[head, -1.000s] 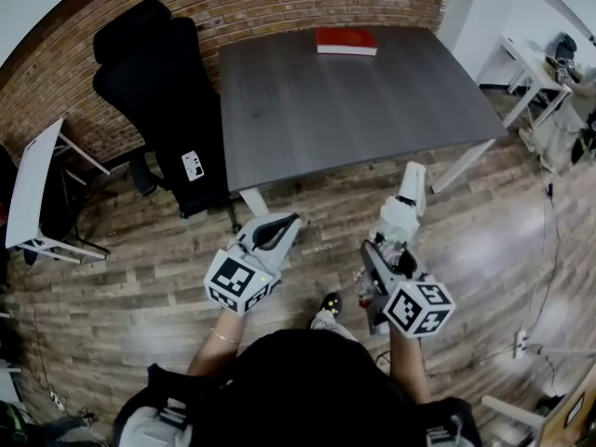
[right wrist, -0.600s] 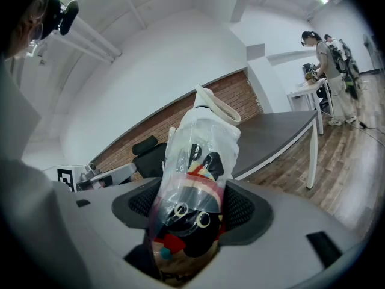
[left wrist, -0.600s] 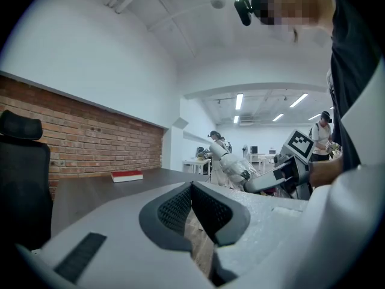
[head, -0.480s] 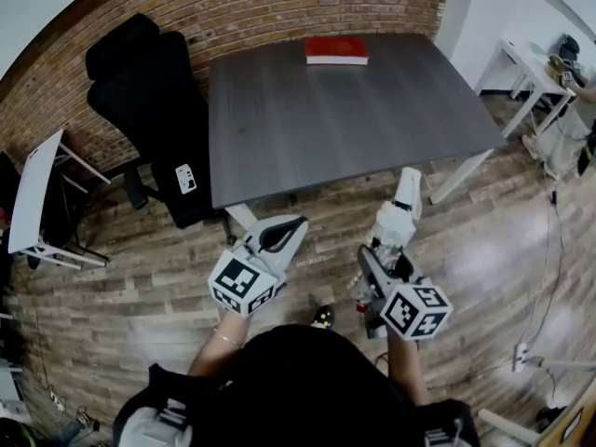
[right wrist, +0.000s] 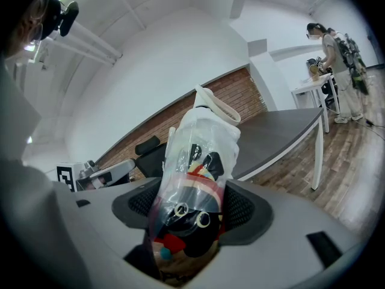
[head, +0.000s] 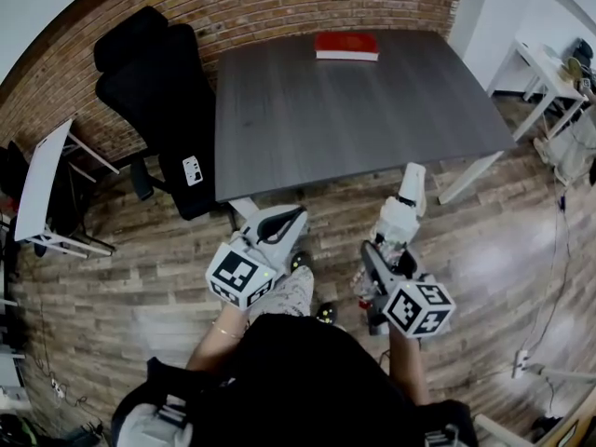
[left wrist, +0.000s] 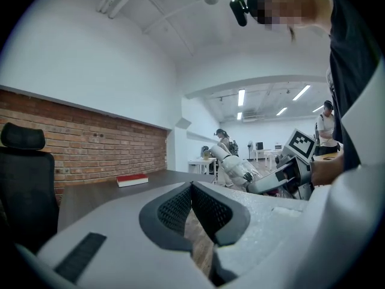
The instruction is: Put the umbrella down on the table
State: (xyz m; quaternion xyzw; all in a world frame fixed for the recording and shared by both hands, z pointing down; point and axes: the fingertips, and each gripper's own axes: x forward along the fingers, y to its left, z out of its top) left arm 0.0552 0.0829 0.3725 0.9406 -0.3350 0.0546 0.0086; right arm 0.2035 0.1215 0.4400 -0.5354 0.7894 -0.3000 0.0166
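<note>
Left claw (head: 294, 216), together and empty, and right claw (head: 390, 240), clamped on umbrella (head: 407, 198), both nearer the table (head: 354, 101) than before

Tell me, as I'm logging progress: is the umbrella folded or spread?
Folded: the umbrella is a compact bundle inside a clear plastic sleeve, clamped in the right gripper.

Head camera steeply down, cameras on left tongs (head: 282, 223), right tongs (head: 386, 250) near level, all sharing tabletop (head: 354, 110), brick wall (head: 279, 7).

Umbrella (right wrist: 201, 143) lower end hidden inside right tool (right wrist: 194, 205); red book (head: 346, 45) cover print unreadable.
</note>
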